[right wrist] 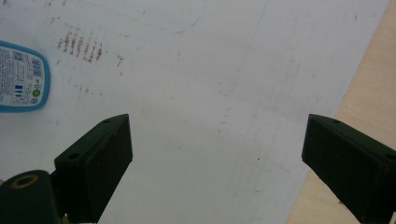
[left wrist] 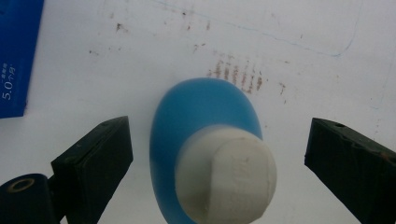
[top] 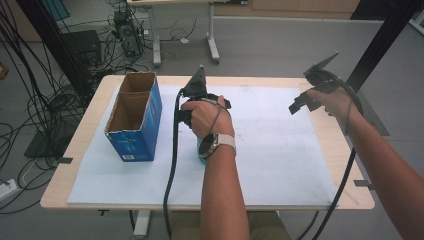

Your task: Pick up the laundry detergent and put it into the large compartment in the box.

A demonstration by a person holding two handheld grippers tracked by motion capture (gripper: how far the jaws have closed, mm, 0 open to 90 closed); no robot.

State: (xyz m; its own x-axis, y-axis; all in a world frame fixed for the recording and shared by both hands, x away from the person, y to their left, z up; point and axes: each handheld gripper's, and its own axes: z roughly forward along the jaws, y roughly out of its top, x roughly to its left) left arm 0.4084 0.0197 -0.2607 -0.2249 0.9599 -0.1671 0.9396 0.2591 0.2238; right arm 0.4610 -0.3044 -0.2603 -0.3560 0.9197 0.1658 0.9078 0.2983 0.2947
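Left gripper: jaws wide apart, blue bottle with a white cap standing between them. Clear gap on both sides in the left gripper view, pads not touching it. Camera looks down on the cap, so the bottle reads as upright.

High view: left gripper sits over the middle of the table, pointing down, left hand wrapped around it. The bottle is mostly hidden under the hand and wrist; just a sliver of blue shows beside the watch.

Bottle stands on the white mat, roughly central, a bit left of middle. Mat is scuffed: row of short brown marks just beyond the bottle, plus a faint blue pen line farther out.

Blue cardboard box, open top, two compartments, stands on the mat to the left of the left hand, apart from it. Its corner shows at the edge of the left gripper view.

Right gripper: jaws fully spread, nothing between them, bare mat below. High view has it held up over the right side of the table, well apart from the bottle. Right gripper view catches a labelled end of the bottle at far left, and the wooden table edge at right.
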